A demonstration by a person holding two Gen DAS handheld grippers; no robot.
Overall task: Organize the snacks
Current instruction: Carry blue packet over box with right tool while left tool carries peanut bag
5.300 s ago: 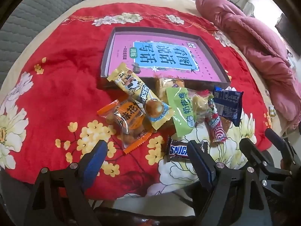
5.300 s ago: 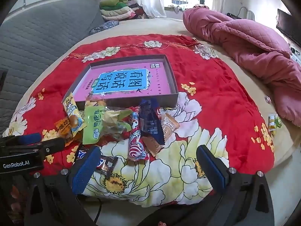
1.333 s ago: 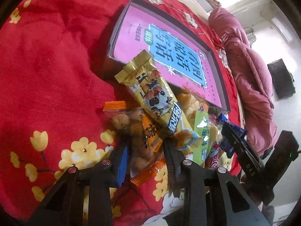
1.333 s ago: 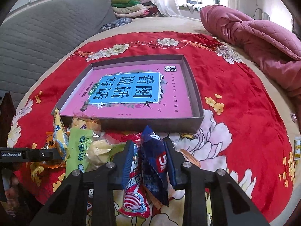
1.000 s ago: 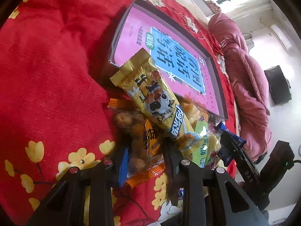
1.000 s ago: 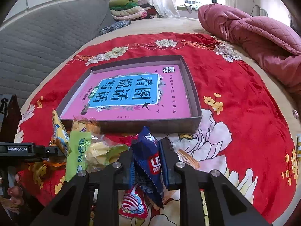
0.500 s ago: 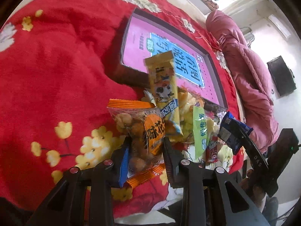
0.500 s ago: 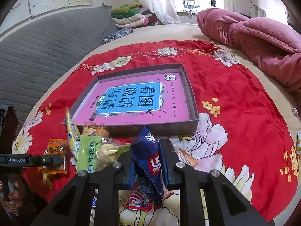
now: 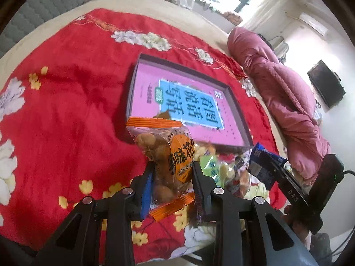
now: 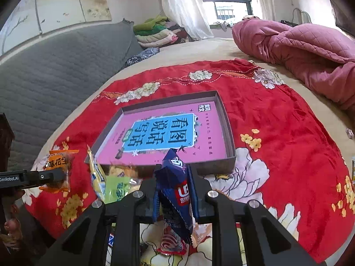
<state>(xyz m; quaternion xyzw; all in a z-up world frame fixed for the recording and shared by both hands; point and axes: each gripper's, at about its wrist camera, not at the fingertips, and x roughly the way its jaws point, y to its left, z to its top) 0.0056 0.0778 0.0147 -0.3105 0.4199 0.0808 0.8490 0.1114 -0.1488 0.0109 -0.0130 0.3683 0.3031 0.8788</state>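
A clear peanut packet (image 9: 168,155) w/ orange ends stands upright in the left gripper (image 9: 172,177), jaws clamped on its lower half, raised above the red floral blanket (image 9: 66,115). In the right wrist view the same packet (image 10: 58,166) shows at far left, pinched by that gripper (image 10: 53,176) just above the blanket's edge (image 10: 277,119).

The right gripper (image 10: 174,190) holds a dark blue snack packet (image 10: 176,190) upright, jaws closed on its middle, directly in front of the shallow grey box (image 10: 228,130) w/ a pink-and-blue printed sheet inside. The left wrist view catches the blue packet (image 9: 261,166) at right, pinched by the right gripper (image 9: 275,173), near the box's (image 9: 238,113) closest corner.

Between the two grippers a heap of other snacks lies on the blanket beside the box's near wall: a yellow packet (image 10: 96,177) leaning up, a green packet (image 10: 117,189) next to it, a red-and-white wrapper (image 10: 169,243) under the blue packet. The green packet (image 9: 209,166) is partly hidden behind the left gripper's jaw.

A pink quilt (image 10: 299,51) is bunched at the bed's far right, folded clothes (image 10: 155,31) stacked by the window (image 10: 226,0), grey padded headboard (image 10: 55,71) at left.
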